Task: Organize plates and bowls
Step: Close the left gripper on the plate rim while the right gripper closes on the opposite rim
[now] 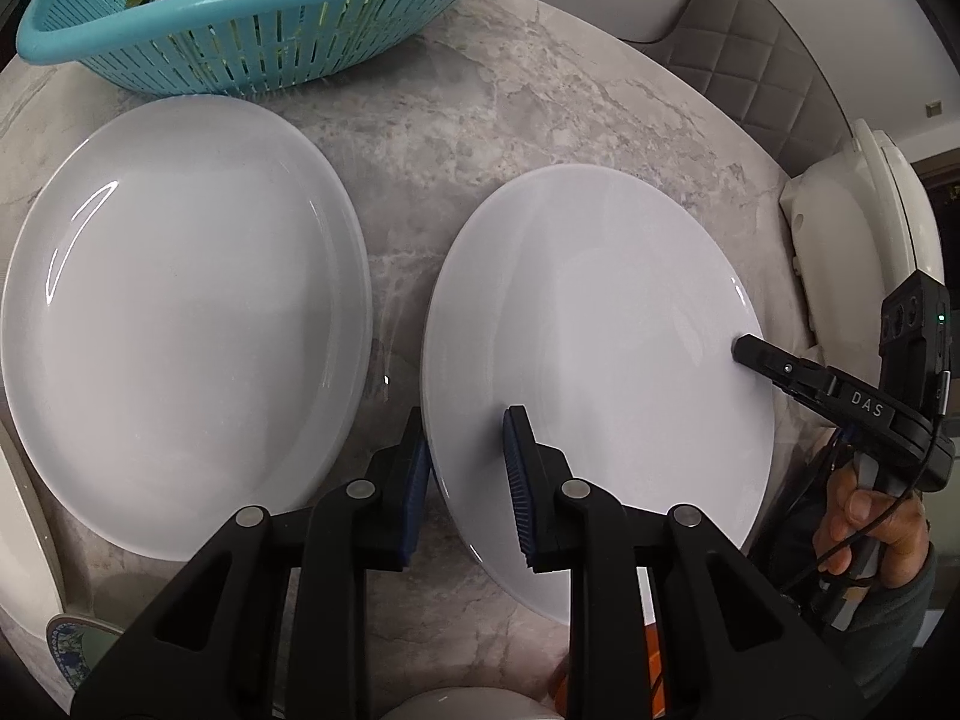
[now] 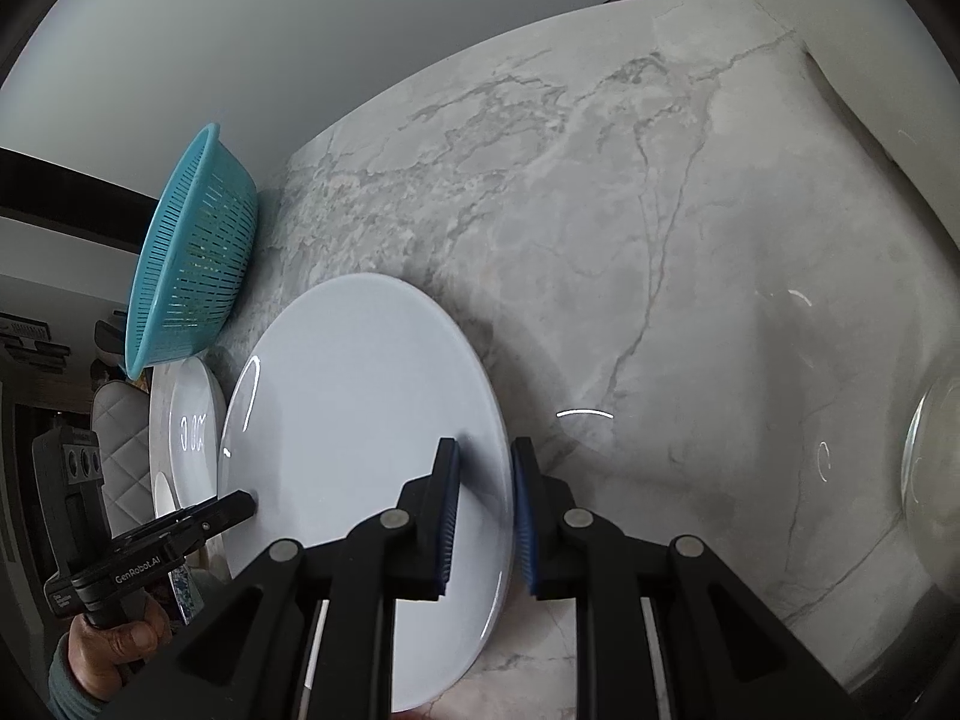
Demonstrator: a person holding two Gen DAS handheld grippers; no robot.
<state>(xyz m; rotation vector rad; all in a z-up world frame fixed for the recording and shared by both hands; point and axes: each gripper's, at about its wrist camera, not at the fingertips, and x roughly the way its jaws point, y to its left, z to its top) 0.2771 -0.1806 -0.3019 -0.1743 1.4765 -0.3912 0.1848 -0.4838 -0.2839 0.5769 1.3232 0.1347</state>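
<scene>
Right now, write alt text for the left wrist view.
Both grippers clamp opposite rims of a white plate: left gripper near, right gripper far. Another white plate lies beside it on the marble table, below a blue colander of greens.

white plate (image 1: 600, 324); teal colander (image 1: 252, 36) (slotted); veined marble table (image 1: 480, 108)

Two handheld grippers, black plastic linkage arms with round silver pivot pins and ribbed dark-blue pads: left gripper (image 1: 468, 480), right gripper (image 2: 486, 516). White lettering "DAS" on one side arm, "GenRobot.AI" on the other; black camera block with green indicator light, thin black cable. Grey-green knit sleeve (image 1: 894, 606) at wrist.
</scene>
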